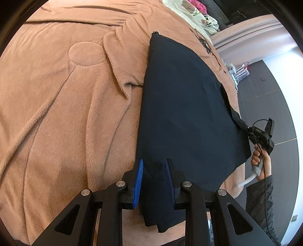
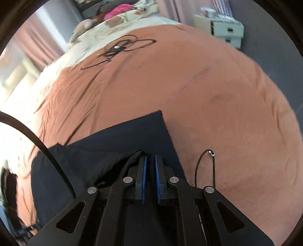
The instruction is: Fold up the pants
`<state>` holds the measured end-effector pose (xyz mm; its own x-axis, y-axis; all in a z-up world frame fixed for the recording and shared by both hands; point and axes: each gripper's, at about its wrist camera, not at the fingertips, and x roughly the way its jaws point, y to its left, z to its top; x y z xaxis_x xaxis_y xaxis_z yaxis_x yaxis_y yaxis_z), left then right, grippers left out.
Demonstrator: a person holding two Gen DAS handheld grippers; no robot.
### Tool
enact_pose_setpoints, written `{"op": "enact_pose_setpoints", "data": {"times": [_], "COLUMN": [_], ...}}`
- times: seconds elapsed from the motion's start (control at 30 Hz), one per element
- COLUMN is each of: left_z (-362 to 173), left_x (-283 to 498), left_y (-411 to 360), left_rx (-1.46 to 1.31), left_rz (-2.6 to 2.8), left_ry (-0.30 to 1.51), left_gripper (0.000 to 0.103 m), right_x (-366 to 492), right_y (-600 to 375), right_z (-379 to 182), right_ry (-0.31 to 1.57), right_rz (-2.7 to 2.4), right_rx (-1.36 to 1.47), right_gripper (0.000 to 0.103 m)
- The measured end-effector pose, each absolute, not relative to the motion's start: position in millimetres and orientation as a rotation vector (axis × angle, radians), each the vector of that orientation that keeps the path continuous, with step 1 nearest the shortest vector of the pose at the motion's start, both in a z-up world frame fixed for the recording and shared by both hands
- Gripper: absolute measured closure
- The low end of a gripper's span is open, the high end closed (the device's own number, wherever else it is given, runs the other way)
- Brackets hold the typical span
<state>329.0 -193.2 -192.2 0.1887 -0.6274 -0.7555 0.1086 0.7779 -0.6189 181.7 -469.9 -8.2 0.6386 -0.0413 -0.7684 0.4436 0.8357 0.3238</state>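
Dark navy pants (image 1: 185, 113) lie folded lengthwise on the orange-brown blanket (image 1: 66, 94). My left gripper (image 1: 154, 162) stands at the pants' near end, blue pads apart, with cloth lying between and under the fingers. In the left wrist view the right gripper (image 1: 248, 130) is at the pants' right edge, held by a hand, pinching a corner of the fabric. In the right wrist view my right gripper (image 2: 150, 157) has its blue pads nearly together on a bunched fold of the pants (image 2: 113, 147).
A tangle of black cable (image 2: 121, 47) lies on the blanket far off. A thin black cord loop (image 2: 205, 164) sits right of the right gripper. Pillows and pink cloth (image 2: 117, 9) lie at the bed's head. A drawer unit (image 2: 225, 30) stands by the bed. Dark floor (image 1: 269, 90) lies beside the bed.
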Motion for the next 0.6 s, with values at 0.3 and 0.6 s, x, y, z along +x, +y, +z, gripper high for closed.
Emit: {"op": "enact_pose_setpoints", "data": {"times": [0.3, 0.6], "left_z": [-188.0, -186.7], "left_x": [329.9, 325.2], "left_y": [-201.2, -201.9], "left_rx": [-0.464, -0.467], "left_rz": [-0.545, -0.541], "left_ry": [1.273, 1.261], "left_gripper": [0.077, 0.077], "right_x": [168.4, 142.5], "right_y": [-478.1, -411.6], "right_z": [20.4, 33.4], "right_ry": [0.825, 0.789], "right_rz": [-0.320, -0.189], "right_rx": [0.369, 0.178], "right_gripper": [0.048, 0.047]}}
